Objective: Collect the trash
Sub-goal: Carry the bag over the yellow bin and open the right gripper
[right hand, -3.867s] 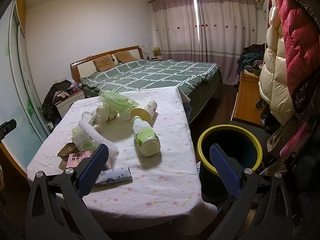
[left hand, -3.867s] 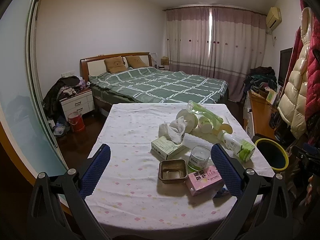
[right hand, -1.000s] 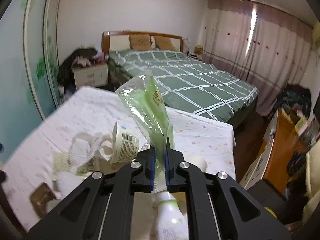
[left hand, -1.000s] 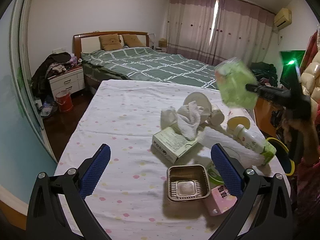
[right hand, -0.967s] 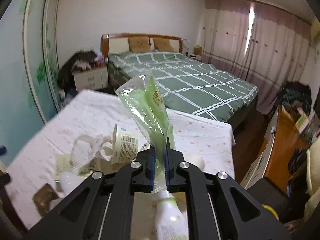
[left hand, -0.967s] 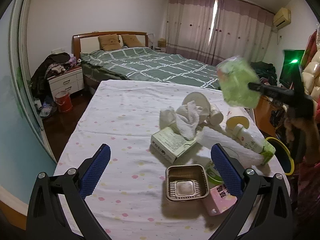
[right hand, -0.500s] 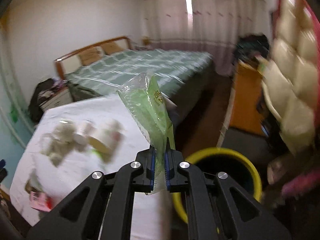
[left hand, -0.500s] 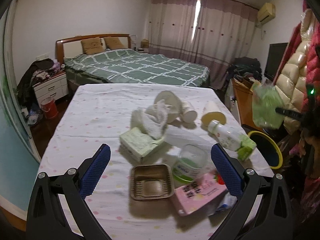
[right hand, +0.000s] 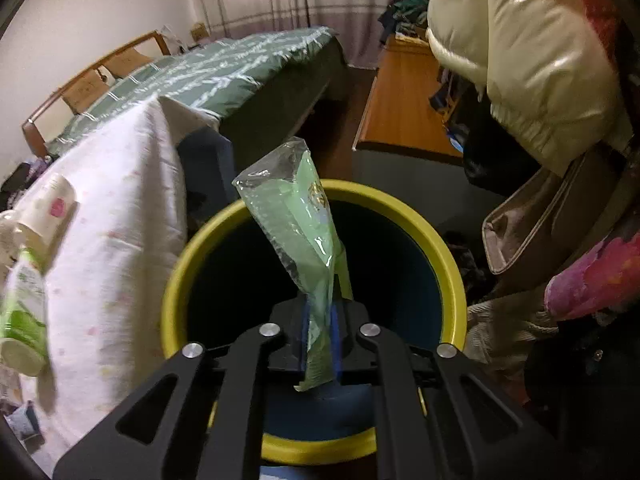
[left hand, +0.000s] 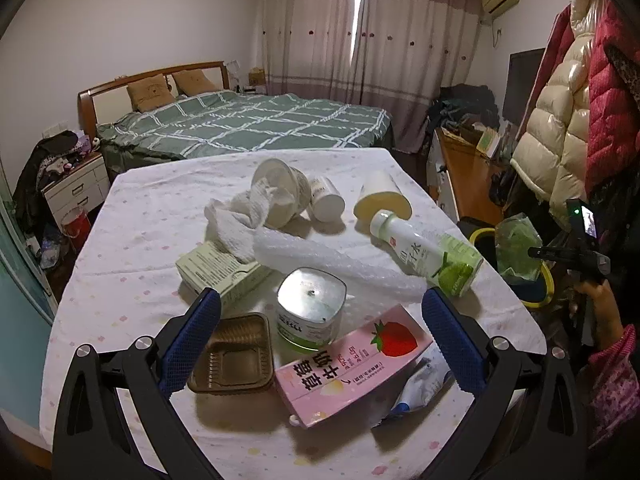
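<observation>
My right gripper (right hand: 320,320) holds a green plastic bag (right hand: 296,220) by its lower end, right above the mouth of the yellow-rimmed bin (right hand: 440,248). Its jaws are just starting to open, with the bag still pinched between the pads. The left wrist view shows that bag (left hand: 516,252) and gripper (left hand: 560,254) beyond the table's right edge, over the bin (left hand: 546,276). My left gripper (left hand: 320,300) stands open and empty over the near table, above a foil-lidded cup (left hand: 310,308), a brown tray (left hand: 232,356) and a pink strawberry carton (left hand: 352,356).
Further back on the tablecloth (left hand: 140,272) lie a green-white bottle (left hand: 428,252), bubble wrap (left hand: 332,260), a small box (left hand: 216,268), a white cloth (left hand: 240,220) and paper cups (left hand: 280,184). Puffy coats (right hand: 532,60) hang beside the bin. A bed (left hand: 248,124) stands behind the table.
The right gripper has carried the green bag from above the table to the right and down, over the bin. The left gripper has moved across the table and closer to the cup, tray and carton.
</observation>
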The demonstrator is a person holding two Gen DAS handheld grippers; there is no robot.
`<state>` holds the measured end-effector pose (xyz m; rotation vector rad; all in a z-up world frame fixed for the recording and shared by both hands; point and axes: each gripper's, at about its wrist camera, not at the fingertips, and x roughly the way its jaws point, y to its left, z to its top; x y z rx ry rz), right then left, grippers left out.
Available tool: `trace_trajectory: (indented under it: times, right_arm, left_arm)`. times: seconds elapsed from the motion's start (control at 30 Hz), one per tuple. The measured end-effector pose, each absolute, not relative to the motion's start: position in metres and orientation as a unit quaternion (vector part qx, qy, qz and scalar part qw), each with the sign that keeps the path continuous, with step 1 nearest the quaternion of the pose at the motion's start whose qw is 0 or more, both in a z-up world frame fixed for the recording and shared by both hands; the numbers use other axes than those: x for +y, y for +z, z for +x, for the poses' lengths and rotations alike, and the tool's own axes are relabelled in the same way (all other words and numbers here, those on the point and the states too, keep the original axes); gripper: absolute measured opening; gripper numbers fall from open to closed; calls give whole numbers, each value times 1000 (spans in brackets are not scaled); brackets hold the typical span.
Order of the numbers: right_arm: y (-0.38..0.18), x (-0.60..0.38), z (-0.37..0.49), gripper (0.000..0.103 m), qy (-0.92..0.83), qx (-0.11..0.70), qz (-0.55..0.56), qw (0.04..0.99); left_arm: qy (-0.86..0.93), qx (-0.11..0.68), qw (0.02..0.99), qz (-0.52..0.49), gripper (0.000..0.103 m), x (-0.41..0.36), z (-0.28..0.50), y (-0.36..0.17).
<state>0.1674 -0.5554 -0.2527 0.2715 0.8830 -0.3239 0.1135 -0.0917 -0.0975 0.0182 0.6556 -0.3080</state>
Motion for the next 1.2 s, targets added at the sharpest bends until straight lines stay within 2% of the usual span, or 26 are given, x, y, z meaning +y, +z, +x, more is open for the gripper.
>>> trace_trajectory:
  times: [0.07,0.17,0.2,0.63,0.7,0.93,1.1,1.2]
  right_arm:
    - [-256,-560,171,17,-159,428,133,880]
    - [-256,-561,171,46,-167,427,123,880]
    - [-254,-560,172,51,-170,425,120,881]
    - [-250,-547,173,51,-157,420,112,887]
    - [-250,-545,174,52,-154,420,112,887]
    - [-246,-540,175,52,-148,419,109,889]
    - [-245,-540,173,52,-148,418,111,889]
    - [-244,-540,173,52,-147,418,112,889]
  left_arm:
    - [-150,325,934,10,99,-93,116,-100]
    - [-152,330,932,12,99,-96,122,-103]
    - [-156,332,930,12,99,-97,123,-104]
    - [-173,351,919,48,97,-100,151,-126]
    - [-181,358,915,50,87,-99,158,-130]
    - [-206,387,897,49,77,-99,179,-147]
    - [-211,392,894,54,57,-101,182,-151]
    - [-211,395,893,53,51,-100,182,-150]
